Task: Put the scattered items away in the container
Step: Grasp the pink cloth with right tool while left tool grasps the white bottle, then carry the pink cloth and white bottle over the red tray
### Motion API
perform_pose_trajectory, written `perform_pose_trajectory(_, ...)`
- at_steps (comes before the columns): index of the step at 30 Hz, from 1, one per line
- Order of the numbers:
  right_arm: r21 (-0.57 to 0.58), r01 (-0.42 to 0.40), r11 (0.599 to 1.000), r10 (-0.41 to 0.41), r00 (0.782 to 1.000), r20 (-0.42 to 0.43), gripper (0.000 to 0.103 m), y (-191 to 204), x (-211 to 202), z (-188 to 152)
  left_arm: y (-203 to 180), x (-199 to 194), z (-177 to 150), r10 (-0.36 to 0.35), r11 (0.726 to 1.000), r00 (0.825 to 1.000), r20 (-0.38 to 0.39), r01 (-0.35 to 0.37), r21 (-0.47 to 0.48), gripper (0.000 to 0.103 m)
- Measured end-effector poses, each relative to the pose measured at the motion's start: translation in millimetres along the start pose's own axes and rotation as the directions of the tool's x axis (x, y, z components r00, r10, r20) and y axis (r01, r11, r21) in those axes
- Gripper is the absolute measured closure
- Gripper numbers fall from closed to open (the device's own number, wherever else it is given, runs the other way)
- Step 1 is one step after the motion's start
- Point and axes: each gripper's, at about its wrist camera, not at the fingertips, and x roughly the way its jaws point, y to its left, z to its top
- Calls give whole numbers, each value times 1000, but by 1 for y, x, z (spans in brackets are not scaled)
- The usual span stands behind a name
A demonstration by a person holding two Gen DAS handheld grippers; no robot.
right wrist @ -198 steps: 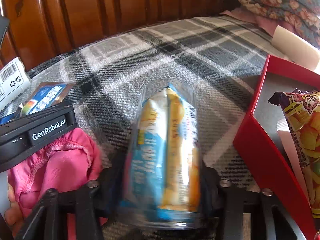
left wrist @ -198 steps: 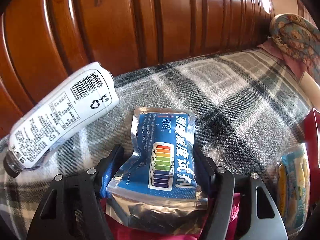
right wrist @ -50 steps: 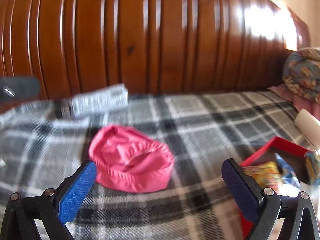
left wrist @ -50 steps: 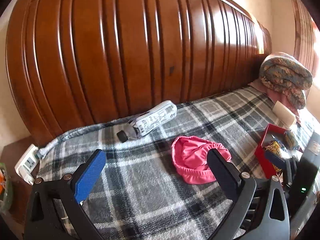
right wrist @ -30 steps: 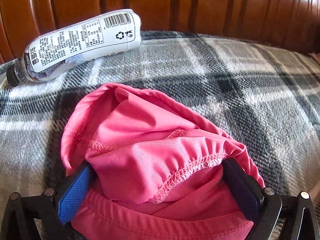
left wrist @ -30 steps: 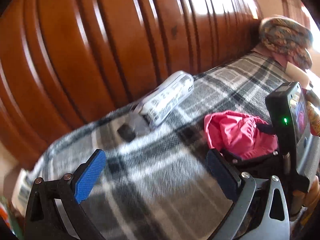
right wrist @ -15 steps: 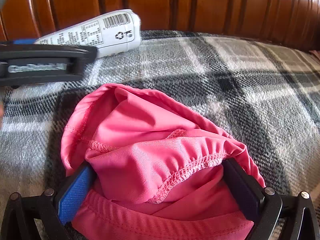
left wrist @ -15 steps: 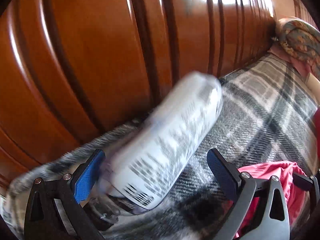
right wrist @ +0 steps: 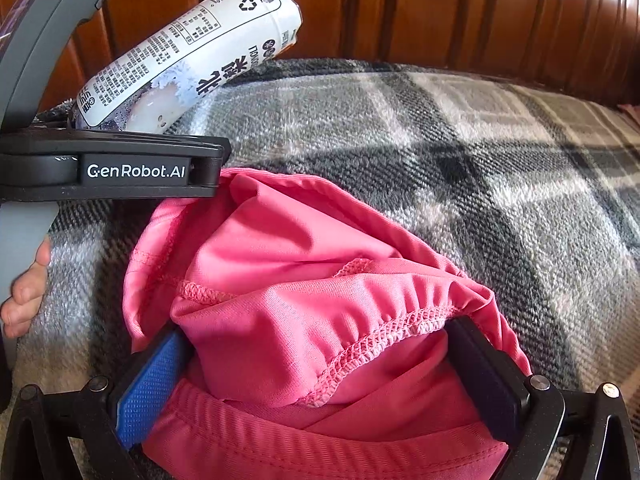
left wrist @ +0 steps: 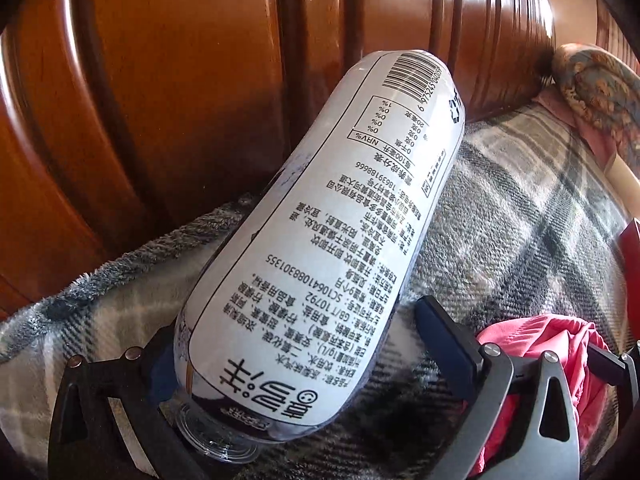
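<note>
A plastic bottle [left wrist: 320, 240] with a white printed label lies slanted on the plaid blanket [left wrist: 500, 216], its base toward the wooden headboard. My left gripper [left wrist: 300, 312] is open and straddles the bottle's cap end; a gap shows beside the right finger [left wrist: 444, 340], and the left finger is hidden behind the bottle. A crumpled pink garment [right wrist: 304, 280] lies on the blanket. My right gripper [right wrist: 316, 332] is open with the garment bunched between its fingers. The bottle [right wrist: 180, 52] shows beyond the left gripper's body [right wrist: 120, 168]. A corner of the red box [left wrist: 630, 236] shows at the right edge.
The ribbed wooden headboard [left wrist: 200, 100] stands close behind the bottle. A floral rolled bedding [left wrist: 600, 84] sits at the far right. A person's hand [right wrist: 24, 296] grips the left gripper's handle, just left of the garment.
My left gripper has pushed forward so the bottle's cap end now sits between its fingers, and the bottle has shifted slightly. The right gripper stays around the pink garment.
</note>
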Motion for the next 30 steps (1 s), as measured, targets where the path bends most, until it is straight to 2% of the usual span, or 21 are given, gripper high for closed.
perform_pose_trajectory(3, -4, 9, 1000, -9, 1000, -1, 0, 1, -2, -1, -3, 2, 3, 11, 1000, 1000, 2, -11, 7, 0)
perform_pose_trajectory(5, -1, 23, 1000, -23, 1000, -2, 0, 3, -3, -2, -9, 1, 4, 28, 999, 1000, 11, -28, 25, 8)
perform_pose_trajectory(7, 9, 40, 999, -40, 999, -2, 4, 4, -5, -4, -20, -3, 5, 25, 998, 999, 33, -27, 65, 31)
perform_pose_trajectory(8, 17, 37, 999, -37, 999, 0, 7, 6, -8, -5, -26, -3, 5, 27, 996, 999, 36, -30, 87, 38)
perform_pose_trajectory(10, 9, 28, 1000, -28, 999, 17, 29, 11, -15, -8, -40, -6, 4, 75, 989, 996, 50, -81, 120, 39)
perform_pose_trajectory(11, 0, 38, 999, -38, 999, 27, 37, 14, -18, -9, -46, -5, 4, 99, 984, 993, 60, -107, 140, 39)
perform_pose_trajectory(12, -6, 60, 998, -59, 998, 36, 54, 16, -21, -9, -48, -4, 6, 105, 983, 993, 60, -113, 146, 39)
perform_pose_trajectory(13, -17, 78, 997, -77, 996, 42, 61, 19, -22, -10, -48, -3, 7, 99, 984, 994, 56, -106, 141, 39)
perform_pose_trajectory(14, -29, 81, 996, -80, 996, 42, 73, 21, -21, -9, -46, -2, 9, 85, 988, 995, 50, -91, 128, 39)
perform_pose_trajectory(15, -42, 83, 996, -82, 996, 40, 77, 24, -20, -9, -44, 0, 10, 73, 991, 996, 44, -78, 113, 39)
perform_pose_trajectory(19, -68, 98, 993, -95, 995, 43, 81, 27, -18, -8, -41, 9, 12, 73, 991, 996, 45, -78, 111, 39)
perform_pose_trajectory(24, -45, 71, 996, -69, 997, 44, 82, 22, -19, -8, -47, 7, 9, 73, 991, 996, 49, -78, 112, 39)
perform_pose_trajectory(26, -35, 71, 997, -70, 996, 47, 87, 20, -19, -7, -44, 7, 3, 79, 990, 996, 52, -84, 114, 39)
perform_pose_trajectory(30, -25, 78, 997, -77, 996, 50, 95, 19, -22, -6, -53, -5, -4, 137, 976, 987, 80, -148, 157, 40)
